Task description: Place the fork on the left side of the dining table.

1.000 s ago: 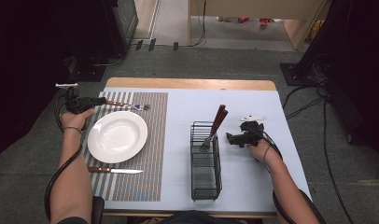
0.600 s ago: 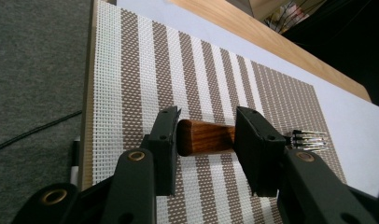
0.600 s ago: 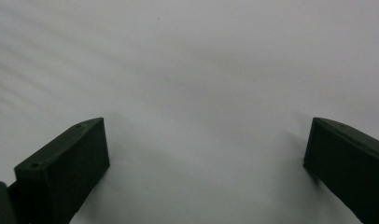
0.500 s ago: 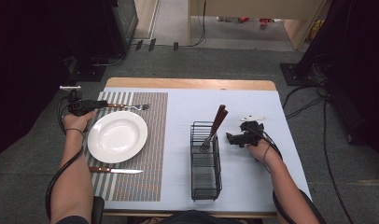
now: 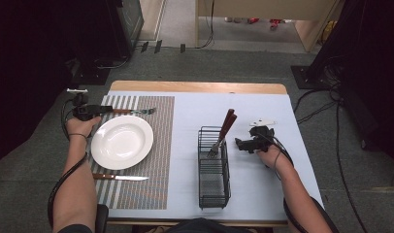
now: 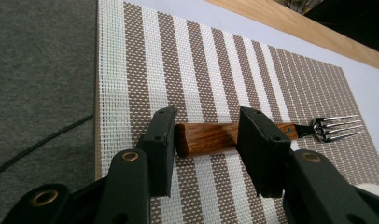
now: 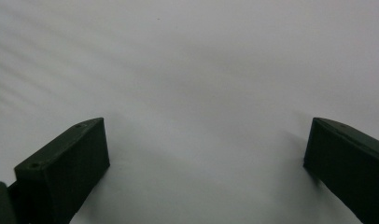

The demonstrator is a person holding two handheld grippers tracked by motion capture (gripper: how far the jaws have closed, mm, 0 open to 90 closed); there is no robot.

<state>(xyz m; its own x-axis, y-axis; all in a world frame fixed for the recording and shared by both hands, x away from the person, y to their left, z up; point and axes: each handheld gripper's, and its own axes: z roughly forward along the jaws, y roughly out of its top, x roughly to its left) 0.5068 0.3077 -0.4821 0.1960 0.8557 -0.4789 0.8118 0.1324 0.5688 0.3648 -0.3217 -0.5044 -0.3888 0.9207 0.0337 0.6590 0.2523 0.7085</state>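
Note:
A wooden-handled fork (image 5: 137, 111) lies flat on the striped placemat (image 5: 161, 170), beyond the white plate (image 5: 121, 141). My left gripper (image 5: 105, 110) is at its handle end, low over the mat. In the left gripper view the fork's handle (image 6: 206, 137) runs crosswise between the two fingers (image 6: 162, 140). They have just been opening, and a thin gap shows beside the handle's end, so my left gripper (image 6: 207, 122) is open. My right gripper (image 5: 238, 144) rests right of the wire caddy (image 5: 213, 167). The right gripper (image 7: 206, 149) stands wide open over bare table.
A wooden-handled knife (image 5: 120, 177) lies on the mat in front of the plate. Two or three wooden-handled utensils (image 5: 225, 127) lean in the caddy's far end. The pale blue table (image 5: 263, 194) has a wooden far edge. Carpet and cables surround it.

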